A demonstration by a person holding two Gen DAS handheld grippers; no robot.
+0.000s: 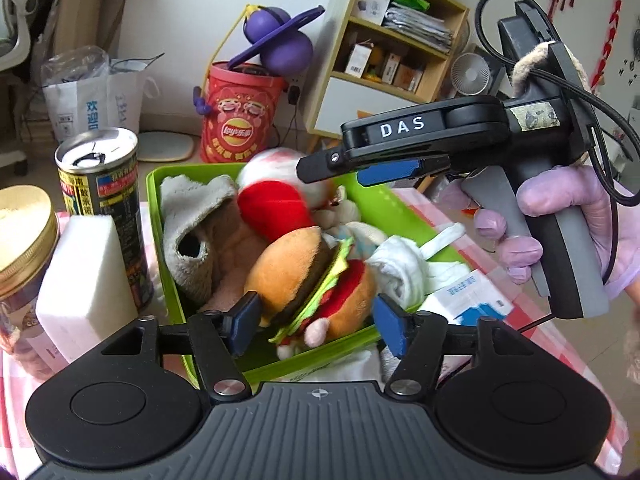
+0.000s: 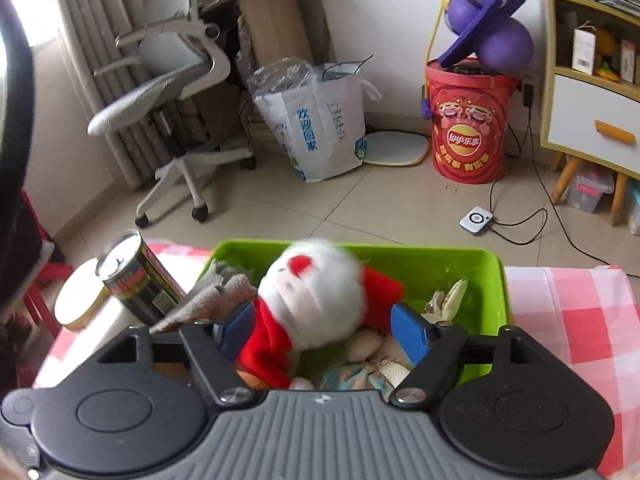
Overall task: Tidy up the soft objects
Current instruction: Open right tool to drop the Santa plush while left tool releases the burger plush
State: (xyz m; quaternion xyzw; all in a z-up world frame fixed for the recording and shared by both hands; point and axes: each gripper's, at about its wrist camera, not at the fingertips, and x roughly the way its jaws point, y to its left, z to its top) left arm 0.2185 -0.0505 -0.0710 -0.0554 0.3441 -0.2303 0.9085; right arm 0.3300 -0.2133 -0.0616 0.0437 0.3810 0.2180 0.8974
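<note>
A green bin (image 1: 154,184) on the checked table holds soft things: a grey sock (image 1: 192,224), a plush burger (image 1: 312,280), a white cloth (image 1: 400,264) and a white-and-red plush doll (image 1: 280,196). My left gripper (image 1: 316,320) is open just above the burger, its pads either side of it, not touching. My right gripper (image 2: 324,332) is open over the bin (image 2: 440,264), with the blurred doll (image 2: 316,300) between its pads; whether the pads touch it I cannot tell. The right gripper also shows in the left wrist view (image 1: 332,168), above the bin's far side.
A drink can (image 1: 100,204), a gold-lidded jar (image 1: 24,248) and a white foam block (image 1: 84,288) stand left of the bin. A blue-and-white box (image 1: 468,296) lies to its right. On the floor behind are a red Lay's bucket (image 2: 468,124), a paper bag (image 2: 320,124) and an office chair (image 2: 172,92).
</note>
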